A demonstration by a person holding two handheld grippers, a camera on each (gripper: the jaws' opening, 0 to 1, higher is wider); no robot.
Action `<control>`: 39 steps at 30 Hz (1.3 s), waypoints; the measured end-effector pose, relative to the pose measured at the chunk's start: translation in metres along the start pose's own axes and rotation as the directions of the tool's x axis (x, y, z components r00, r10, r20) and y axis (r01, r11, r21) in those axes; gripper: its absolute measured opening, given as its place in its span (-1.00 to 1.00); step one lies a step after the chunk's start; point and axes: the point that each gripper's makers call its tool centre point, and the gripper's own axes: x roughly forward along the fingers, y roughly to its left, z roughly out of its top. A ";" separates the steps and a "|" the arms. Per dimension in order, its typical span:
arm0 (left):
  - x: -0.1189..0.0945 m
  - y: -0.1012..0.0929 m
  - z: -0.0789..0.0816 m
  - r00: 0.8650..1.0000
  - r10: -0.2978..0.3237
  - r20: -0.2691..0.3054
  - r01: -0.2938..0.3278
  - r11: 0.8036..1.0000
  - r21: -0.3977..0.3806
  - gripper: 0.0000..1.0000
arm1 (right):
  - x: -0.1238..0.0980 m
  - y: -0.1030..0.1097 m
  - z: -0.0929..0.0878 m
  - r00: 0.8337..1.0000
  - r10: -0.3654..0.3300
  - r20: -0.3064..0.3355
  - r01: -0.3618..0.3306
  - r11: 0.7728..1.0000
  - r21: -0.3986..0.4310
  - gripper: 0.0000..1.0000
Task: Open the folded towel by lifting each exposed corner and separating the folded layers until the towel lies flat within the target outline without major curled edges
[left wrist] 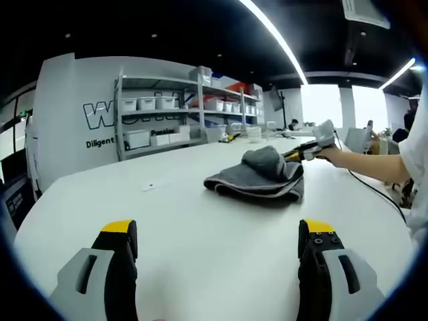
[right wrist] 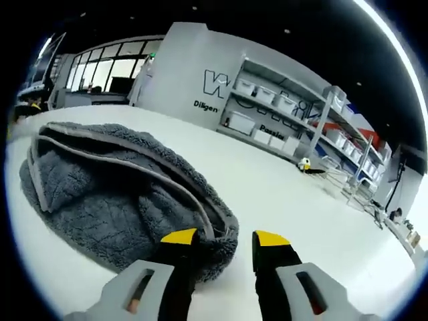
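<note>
Grey plush towel (left wrist: 257, 175), folded and rumpled, pale-edged hem, on smooth white table (left wrist: 200, 227). Left gripper (left wrist: 217, 234): jaws wide, empty. Right gripper (right wrist: 224, 239): jaws narrowly parted at towel's corner, grip uncertain.

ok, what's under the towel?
The grey towel lies bunched on the white table. Nothing shows beneath except tabletop at its edges; any target outline would be covered by its folds.

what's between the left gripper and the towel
Just bare white table between the left gripper and the grey towel, as the left gripper view shows.
</note>
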 end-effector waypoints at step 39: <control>0.006 -0.018 -0.010 0.997 0.040 -0.069 -0.021 0.968 0.251 0.98 | -0.081 0.087 0.005 0.929 0.306 0.209 -0.335 0.935 0.119 0.96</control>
